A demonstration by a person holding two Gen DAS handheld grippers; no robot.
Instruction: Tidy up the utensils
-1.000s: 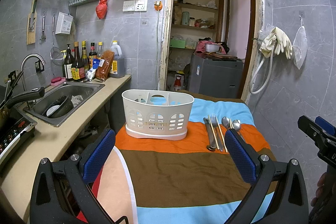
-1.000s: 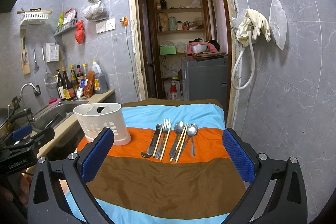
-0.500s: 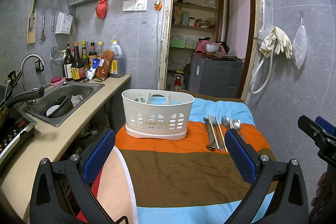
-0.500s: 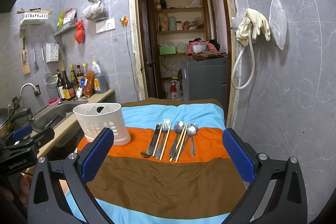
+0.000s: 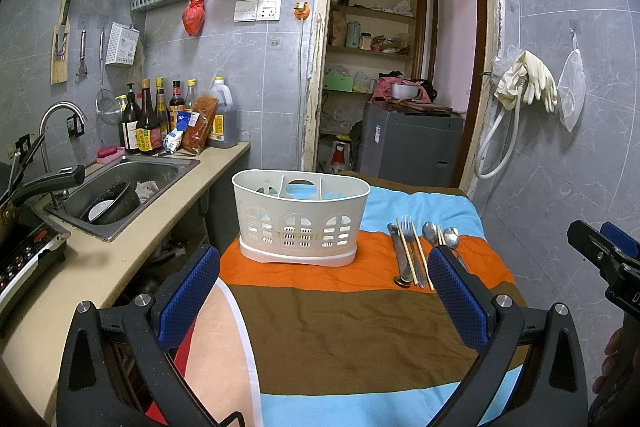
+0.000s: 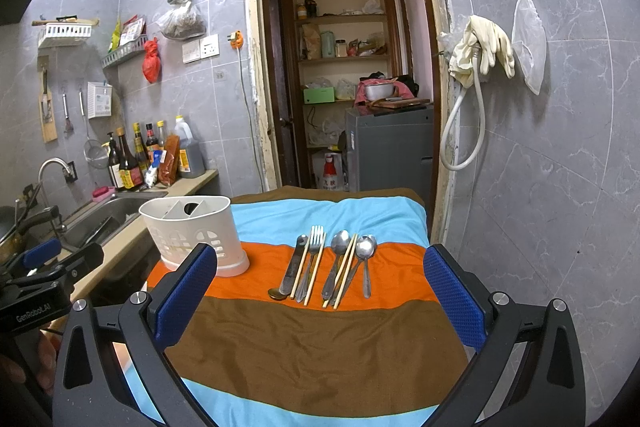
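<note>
Both grippers, left (image 5: 324,291) and right (image 6: 320,291), have jaws spread wide, holding nothing, above the striped cloth (image 6: 320,347) on the bench. "GenRobot.AI" reads on the left gripper's body. Utensils (image 6: 328,267) lie side by side on the orange stripe, long axes pointing away, right of the white caddy (image 6: 192,231).
</note>
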